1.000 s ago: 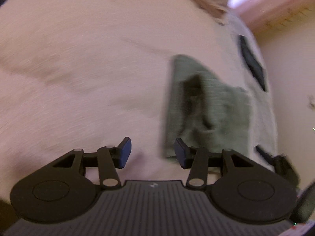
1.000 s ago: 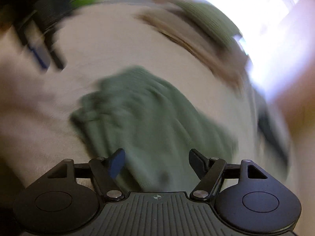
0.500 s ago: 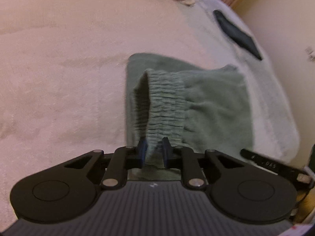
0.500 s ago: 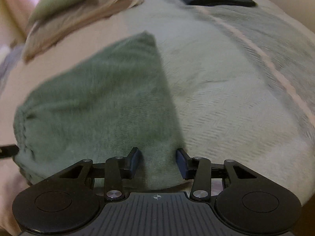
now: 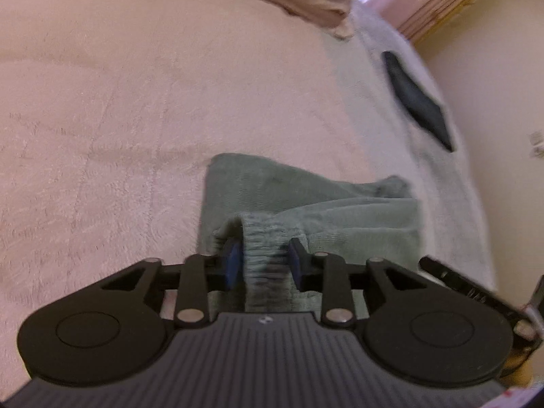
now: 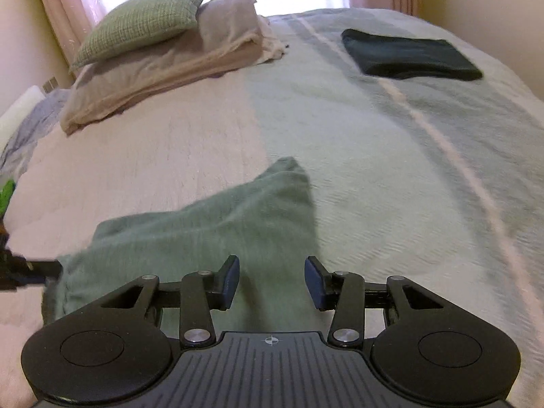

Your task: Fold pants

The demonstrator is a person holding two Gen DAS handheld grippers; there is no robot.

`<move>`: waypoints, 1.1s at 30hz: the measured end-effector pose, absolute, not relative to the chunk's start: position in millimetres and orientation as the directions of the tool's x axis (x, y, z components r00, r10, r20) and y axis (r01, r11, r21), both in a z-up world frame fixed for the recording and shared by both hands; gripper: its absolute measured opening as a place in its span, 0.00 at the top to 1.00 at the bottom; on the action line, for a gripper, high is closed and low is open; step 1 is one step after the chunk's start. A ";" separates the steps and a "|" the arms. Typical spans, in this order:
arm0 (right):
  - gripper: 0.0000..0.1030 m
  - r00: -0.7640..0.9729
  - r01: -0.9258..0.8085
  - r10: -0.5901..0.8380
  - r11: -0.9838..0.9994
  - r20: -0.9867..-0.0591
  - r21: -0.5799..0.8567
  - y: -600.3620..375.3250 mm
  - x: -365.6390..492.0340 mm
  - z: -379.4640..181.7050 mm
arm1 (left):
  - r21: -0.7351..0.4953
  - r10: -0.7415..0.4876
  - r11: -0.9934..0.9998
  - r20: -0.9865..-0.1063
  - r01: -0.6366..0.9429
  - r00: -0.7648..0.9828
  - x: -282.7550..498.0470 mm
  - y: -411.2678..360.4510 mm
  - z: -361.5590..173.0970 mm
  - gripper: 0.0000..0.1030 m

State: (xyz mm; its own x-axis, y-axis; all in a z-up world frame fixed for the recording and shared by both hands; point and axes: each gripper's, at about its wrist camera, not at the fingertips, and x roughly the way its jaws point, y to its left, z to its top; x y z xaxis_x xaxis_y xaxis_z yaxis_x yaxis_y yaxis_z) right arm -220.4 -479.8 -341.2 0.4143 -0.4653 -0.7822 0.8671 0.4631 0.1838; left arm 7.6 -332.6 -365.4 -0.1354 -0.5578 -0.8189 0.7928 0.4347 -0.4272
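Note:
Green knit pants (image 5: 306, 200) lie folded on the bed, with the ribbed waistband bunched up toward me. My left gripper (image 5: 264, 261) straddles that waistband; its fingers stand apart and the fabric fills most of the gap. In the right wrist view the pants (image 6: 221, 224) stretch away to a pointed corner. My right gripper (image 6: 272, 278) hovers open over their near edge, gripping nothing. The left gripper's tip (image 6: 34, 268) shows at the pants' left end.
A dark folded garment (image 6: 408, 54) lies far right on the pale green bedspread (image 6: 374, 153). A green pillow (image 6: 142, 20) on a folded beige blanket (image 6: 170, 64) sits at the head. Pink cover (image 5: 136, 102) spreads left; a wall is close on the right.
The left fingers, pinched tight on the waistband half a second ago, now stand wider apart. The right gripper has kept its opening, and its view has pulled back and lifted.

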 end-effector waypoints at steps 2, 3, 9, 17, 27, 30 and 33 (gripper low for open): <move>0.60 0.358 0.878 -0.426 0.456 -0.831 0.145 -496.5 -201.7 -376.8 | -0.345 -0.553 0.427 -0.831 0.836 -0.060 -2.2 -338.8 -379.2 0.76; 0.59 0.331 0.879 -0.434 0.465 -0.838 0.107 -497.1 -194.7 -385.1 | -0.312 -0.560 0.412 -0.828 0.856 -0.032 -9.0 -340.4 -382.9 0.76; 0.59 0.359 0.850 -0.436 0.518 -0.825 0.096 -484.4 -209.6 -359.3 | -0.251 -0.564 0.384 -0.825 0.889 0.011 -11.9 -334.1 -360.3 0.78; 0.59 0.410 0.800 -0.383 0.587 -0.828 0.125 -420.6 -267.1 -319.3 | -0.294 -0.558 0.258 -0.823 0.920 -0.106 -39.2 -291.8 -319.0 0.81; 0.59 0.360 0.748 -0.292 0.657 -0.886 0.087 -423.8 -253.0 -368.3 | -0.107 -0.446 0.376 -0.891 0.920 0.079 -88.2 -302.4 -349.6 0.81; 0.56 0.373 0.748 -0.284 0.655 -0.883 0.106 -427.1 -267.2 -356.0 | -0.044 -0.391 0.402 -0.912 0.915 0.128 -100.6 -303.0 -336.8 0.80; 0.53 0.366 0.745 -0.247 0.655 -0.897 0.124 -430.6 -278.9 -348.5 | 0.004 -0.344 0.435 -0.923 0.901 0.170 -115.5 -296.6 -323.3 0.81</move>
State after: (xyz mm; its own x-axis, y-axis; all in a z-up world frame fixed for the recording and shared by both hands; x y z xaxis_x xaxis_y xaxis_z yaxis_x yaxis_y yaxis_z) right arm -278.9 -430.6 -348.5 0.3662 -0.2474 -0.8971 0.7454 0.6550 0.1236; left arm -115.5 -296.6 -323.3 0.1703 -0.3440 -0.9234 0.9006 0.4346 0.0041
